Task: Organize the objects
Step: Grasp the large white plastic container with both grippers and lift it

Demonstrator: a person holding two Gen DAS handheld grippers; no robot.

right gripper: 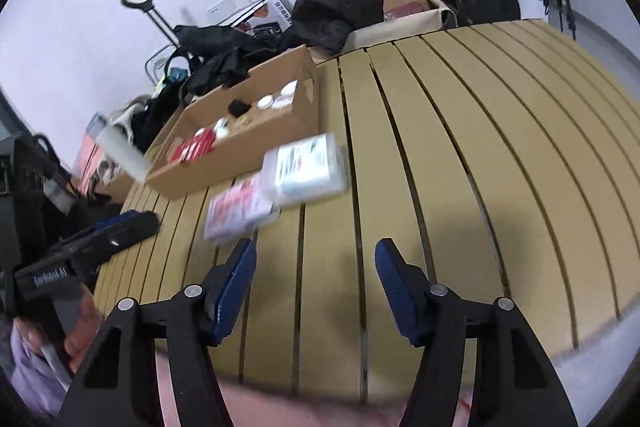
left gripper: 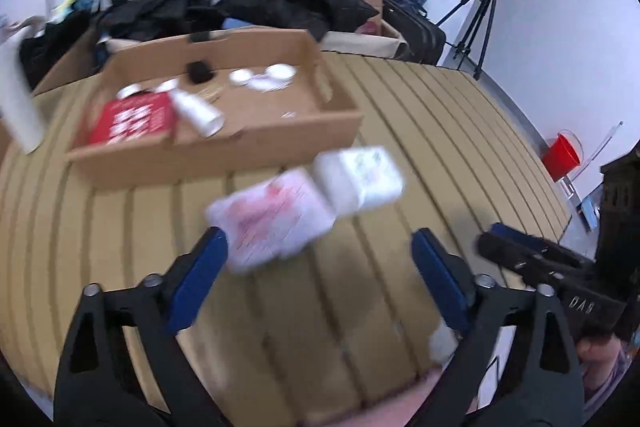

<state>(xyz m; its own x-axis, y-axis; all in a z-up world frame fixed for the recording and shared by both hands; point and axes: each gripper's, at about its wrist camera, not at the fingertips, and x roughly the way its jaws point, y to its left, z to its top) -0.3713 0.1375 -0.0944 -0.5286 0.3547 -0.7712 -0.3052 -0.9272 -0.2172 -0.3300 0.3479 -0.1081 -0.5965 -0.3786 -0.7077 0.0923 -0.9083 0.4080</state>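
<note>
The shallow brown cardboard tray [left gripper: 224, 155] already holds a red box [left gripper: 134, 119], a white bottle [left gripper: 198, 109] and small jars. Two white packets [right gripper: 276, 179] lie on the slatted counter [right gripper: 460, 147] just before it, unsorted. Left gripper [left gripper: 316, 275] and right gripper [right gripper: 316, 279] have open, empty jaws.

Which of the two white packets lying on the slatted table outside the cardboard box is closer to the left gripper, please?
The packet with pink-red print: it lies just ahead of the open left gripper. The one with greenish print sits beyond it, nearer the cardboard box.
</note>
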